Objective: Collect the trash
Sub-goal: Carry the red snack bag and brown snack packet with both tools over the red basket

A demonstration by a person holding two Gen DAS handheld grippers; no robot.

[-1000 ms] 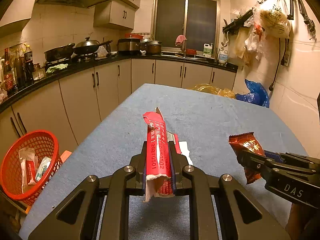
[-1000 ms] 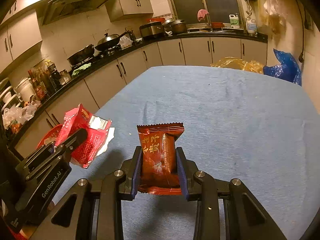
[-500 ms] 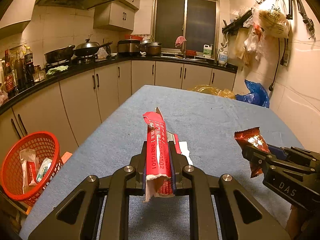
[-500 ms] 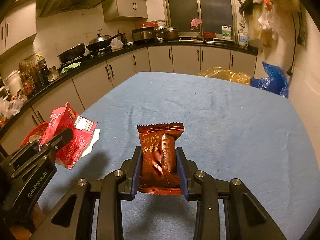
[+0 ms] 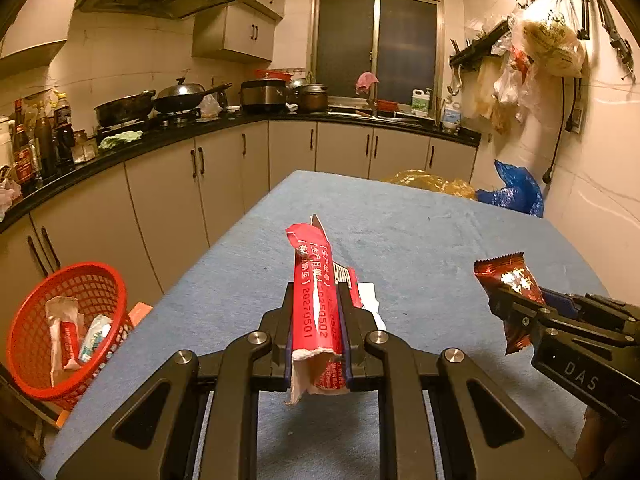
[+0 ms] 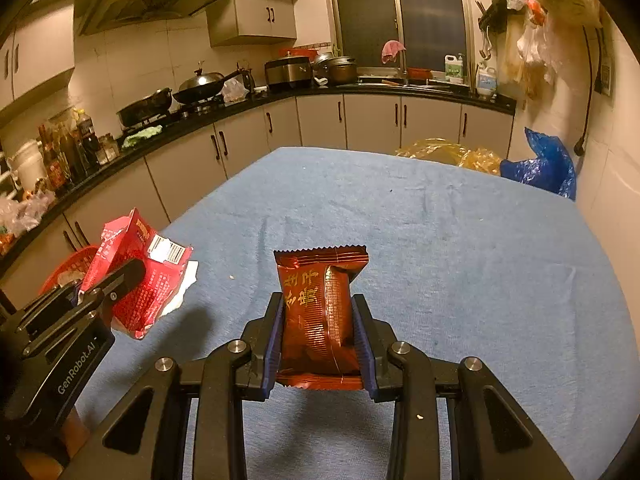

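Note:
My left gripper (image 5: 317, 300) is shut on a flattened red carton (image 5: 314, 304) with white lettering, held edge-on above the blue table (image 5: 400, 232). From the right wrist view the same red carton (image 6: 140, 280) hangs at the left in the left gripper (image 6: 124, 276). My right gripper (image 6: 318, 312) is shut on a dark red snack packet (image 6: 320, 312), upright between its pads. In the left wrist view that snack packet (image 5: 510, 288) shows at the right edge in the right gripper (image 5: 516, 304). A red mesh basket (image 5: 24, 344) sits on the floor at the left with some wrappers inside.
Kitchen cabinets (image 5: 168, 196) and a black counter with pots run along the left and back. Yellow plastic bags (image 6: 448, 152) and a blue bag (image 6: 540, 168) lie past the table's far end. A few crumbs (image 6: 231, 277) dot the cloth.
The right gripper with the snack packet has shifted a little to the right and turned slightly. The left gripper and its carton have stayed in place.

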